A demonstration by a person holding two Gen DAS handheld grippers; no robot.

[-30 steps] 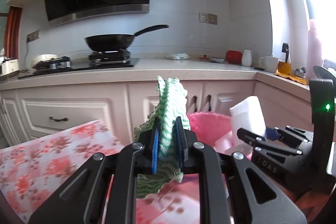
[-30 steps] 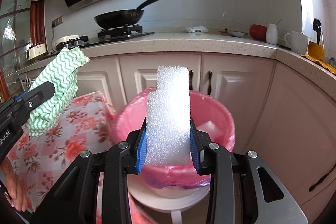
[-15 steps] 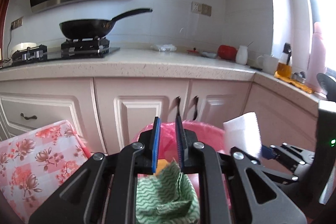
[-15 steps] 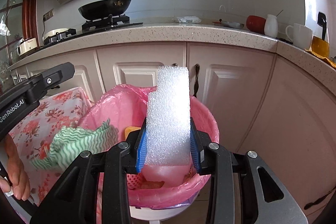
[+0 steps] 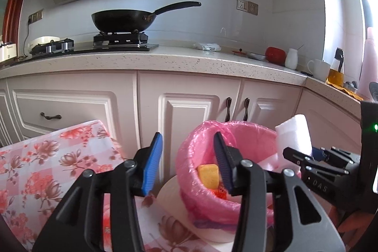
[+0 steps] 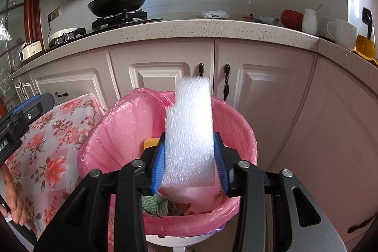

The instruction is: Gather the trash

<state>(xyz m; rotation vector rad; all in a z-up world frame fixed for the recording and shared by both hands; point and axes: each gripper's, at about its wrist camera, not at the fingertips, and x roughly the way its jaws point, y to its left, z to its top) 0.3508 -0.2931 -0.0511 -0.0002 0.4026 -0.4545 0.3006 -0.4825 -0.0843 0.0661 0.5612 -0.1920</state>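
Hovering over pink-lined bin: right gripper, jaws just widened, blurred white foam between pads, grip uncertain. Left gripper, jaws just spread, empty, beside bin's left rim. Green cloth lying inside bin, near yellow sponge. Floral cloth at left.

We see our left gripper, jaws just opened wide, empty. Our right gripper, at its 3 o'clock, jaws just parting, pads barely off their load. Left hand grips its handle.
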